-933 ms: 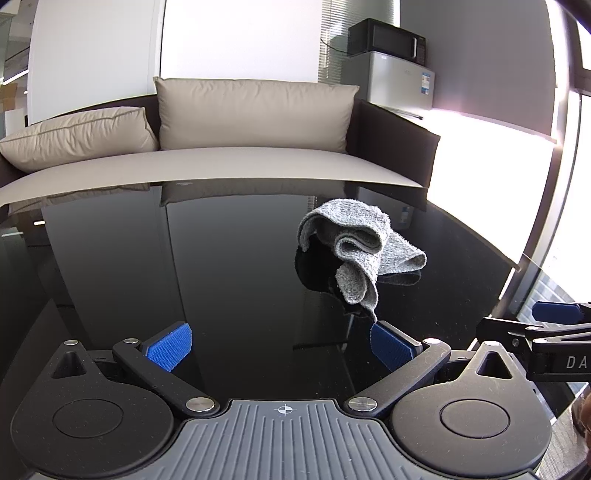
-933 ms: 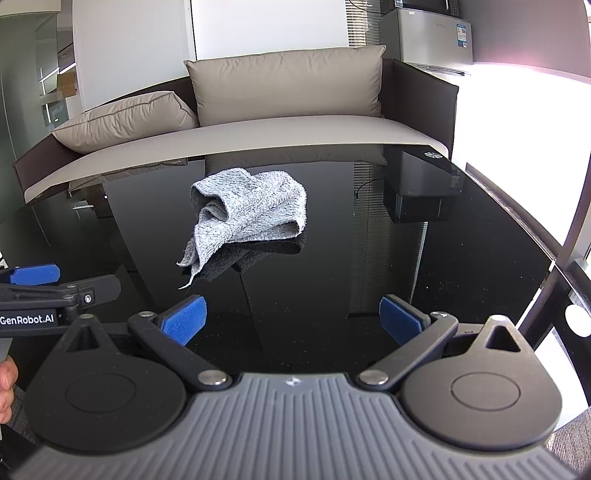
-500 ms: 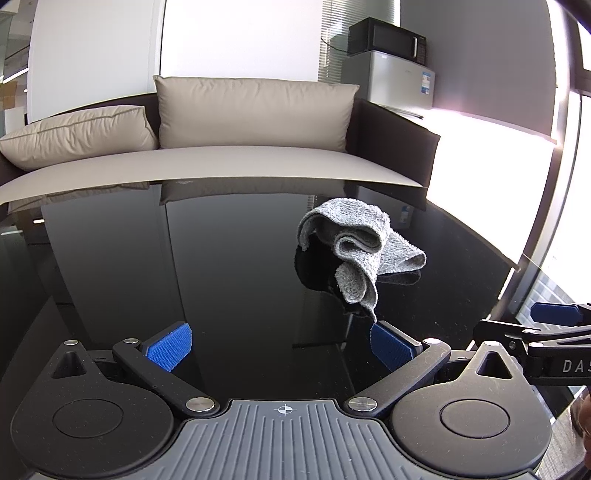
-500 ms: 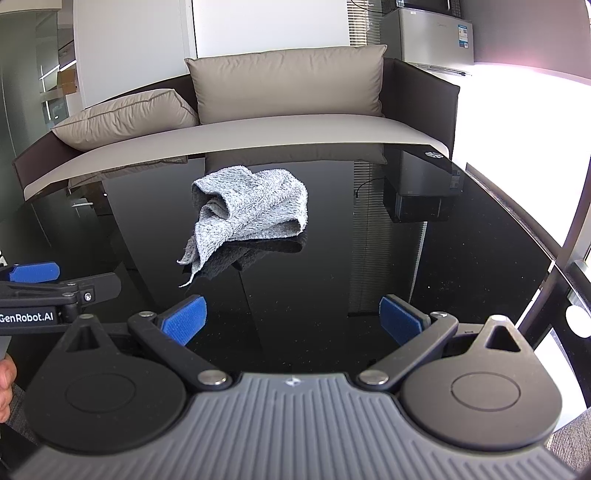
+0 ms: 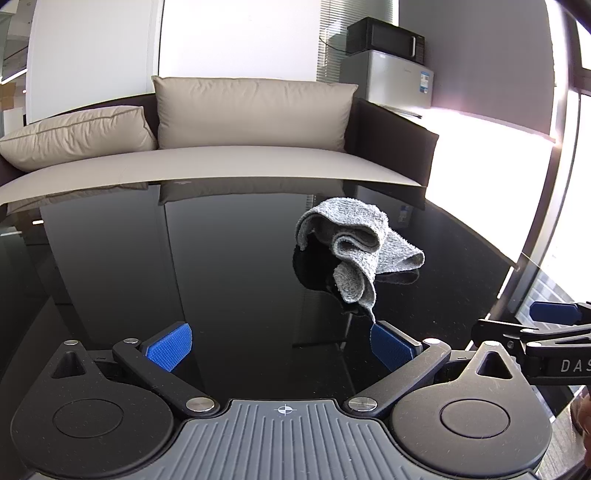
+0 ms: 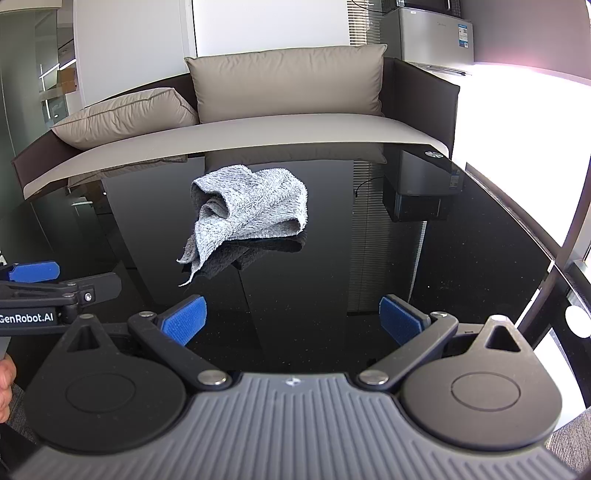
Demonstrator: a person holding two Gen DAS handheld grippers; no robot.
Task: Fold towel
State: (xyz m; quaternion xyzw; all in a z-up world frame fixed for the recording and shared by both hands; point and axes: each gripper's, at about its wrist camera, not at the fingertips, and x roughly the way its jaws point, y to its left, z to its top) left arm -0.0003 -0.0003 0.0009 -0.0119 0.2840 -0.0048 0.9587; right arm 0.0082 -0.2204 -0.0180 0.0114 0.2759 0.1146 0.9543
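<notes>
No real change from 0.9 s ago. My left claw (image 5: 280, 347) and right claw (image 6: 291, 320) both spread wide, empty, hovering low over the black desk (image 6: 461, 266). Grey towel (image 6: 255, 210) sits crumpled mid-desk, untouched, sofa (image 6: 288, 88) behind it.

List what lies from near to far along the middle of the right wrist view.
Open right claw → bare black table → crumpled grey towel → beige sofa seat → back cushion → white wall.
</notes>
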